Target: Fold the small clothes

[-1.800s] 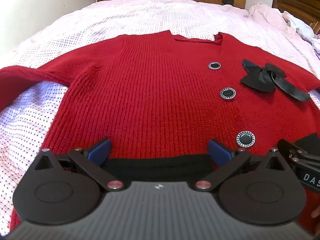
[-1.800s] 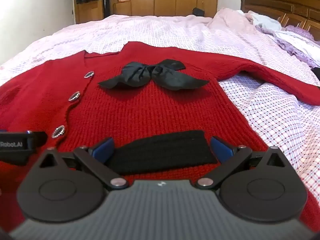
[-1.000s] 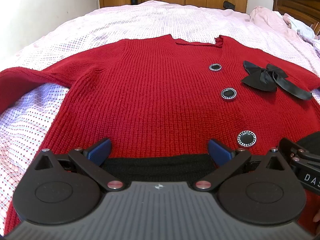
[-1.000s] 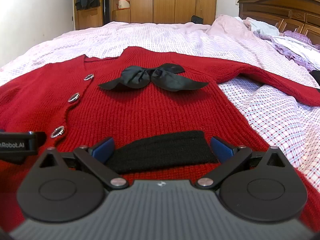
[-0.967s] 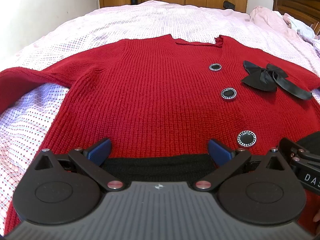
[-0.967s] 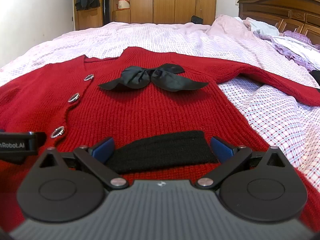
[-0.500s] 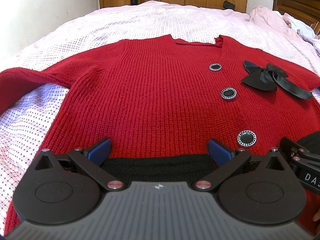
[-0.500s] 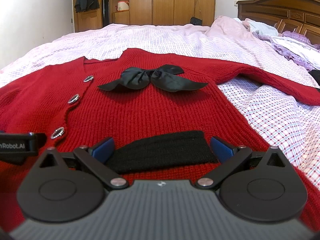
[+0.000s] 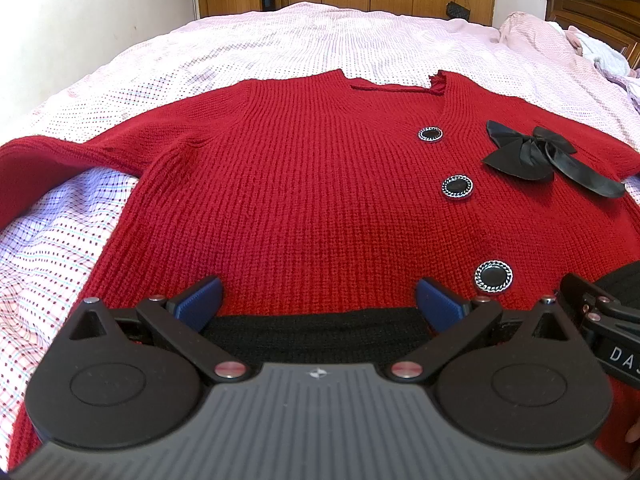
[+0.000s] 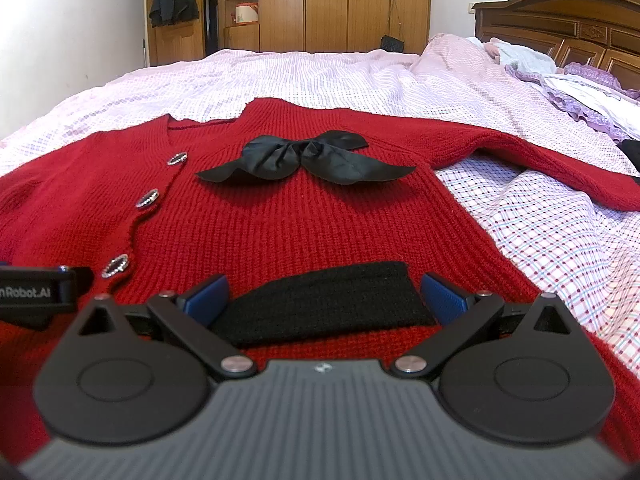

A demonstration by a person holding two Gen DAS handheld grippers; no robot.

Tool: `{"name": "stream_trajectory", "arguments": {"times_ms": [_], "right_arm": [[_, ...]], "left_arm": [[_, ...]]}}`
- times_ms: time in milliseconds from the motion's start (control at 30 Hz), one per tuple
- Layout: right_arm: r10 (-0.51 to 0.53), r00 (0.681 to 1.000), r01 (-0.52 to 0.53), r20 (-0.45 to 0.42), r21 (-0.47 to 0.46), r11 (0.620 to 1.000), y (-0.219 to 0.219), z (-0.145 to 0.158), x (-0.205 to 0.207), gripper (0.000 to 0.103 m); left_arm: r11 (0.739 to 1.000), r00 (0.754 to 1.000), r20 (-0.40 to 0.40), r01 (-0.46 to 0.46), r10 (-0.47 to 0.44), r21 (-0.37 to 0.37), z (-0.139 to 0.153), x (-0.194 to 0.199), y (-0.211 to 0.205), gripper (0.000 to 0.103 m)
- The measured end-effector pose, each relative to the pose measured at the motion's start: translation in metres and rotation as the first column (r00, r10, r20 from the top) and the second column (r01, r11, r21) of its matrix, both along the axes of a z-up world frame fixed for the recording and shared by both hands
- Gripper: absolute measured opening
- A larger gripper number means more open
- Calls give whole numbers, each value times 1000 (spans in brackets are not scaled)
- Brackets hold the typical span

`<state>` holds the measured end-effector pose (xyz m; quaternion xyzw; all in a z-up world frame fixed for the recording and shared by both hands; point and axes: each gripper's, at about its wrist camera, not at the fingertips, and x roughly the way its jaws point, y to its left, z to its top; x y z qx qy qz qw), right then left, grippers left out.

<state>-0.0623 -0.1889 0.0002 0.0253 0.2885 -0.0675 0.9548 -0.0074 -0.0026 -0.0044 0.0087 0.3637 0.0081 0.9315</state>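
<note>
A small red knit cardigan (image 9: 312,200) lies flat on the bed, front up, with three dark buttons (image 9: 457,186), a black bow (image 9: 532,156) and a black hem band (image 9: 316,334). It also shows in the right wrist view (image 10: 320,232) with its bow (image 10: 304,158) and a black band (image 10: 328,304). My left gripper (image 9: 318,300) is open, low over the hem on the cardigan's left half. My right gripper (image 10: 323,298) is open, low over the hem on the right half. Both sleeves spread sideways.
The bed (image 10: 320,80) has a pink-white dotted cover. A wooden headboard (image 10: 560,28) and a pile of pale clothes (image 10: 580,84) lie at the right. Wooden wardrobes (image 10: 320,4) stand beyond the bed's far end. A white wall is at the left.
Both views have tilted up slightly, showing more of the room beyond the bed. The cardigan has not moved and both grippers stay open.
</note>
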Motion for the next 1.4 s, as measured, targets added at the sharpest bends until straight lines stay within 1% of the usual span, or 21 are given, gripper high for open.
{"name": "stream_trajectory", "arguments": {"times_ms": [367, 767, 1000, 1133, 1267, 1400], "right_arm": [[0, 1000, 0, -5, 3, 1000, -1, 0, 0, 103], [-3, 1000, 3, -25, 3, 1000, 0, 1, 5, 103], [18, 999, -17, -44, 20, 1000, -5, 4, 7, 103], [30, 998, -28, -48, 40, 999, -9, 7, 6, 103], [51, 997, -47, -55, 71, 996, -15, 15, 1, 103], [71, 997, -65, -37, 136, 989, -31, 33, -7, 103]], "left_arm": [[1000, 1000, -11, 0, 0, 2, 0, 2, 0, 103], [1000, 1000, -5, 2, -2, 1, -1, 1, -1, 103], [1000, 1000, -5, 3, -3, 0, 0, 0, -1, 103], [1000, 1000, -11, 4, -4, -5, 3, 0, 0, 103], [1000, 1000, -26, 6, -6, -20, 11, -2, 3, 103], [999, 1000, -30, -1, 0, -36, 24, -3, 6, 103]]}}
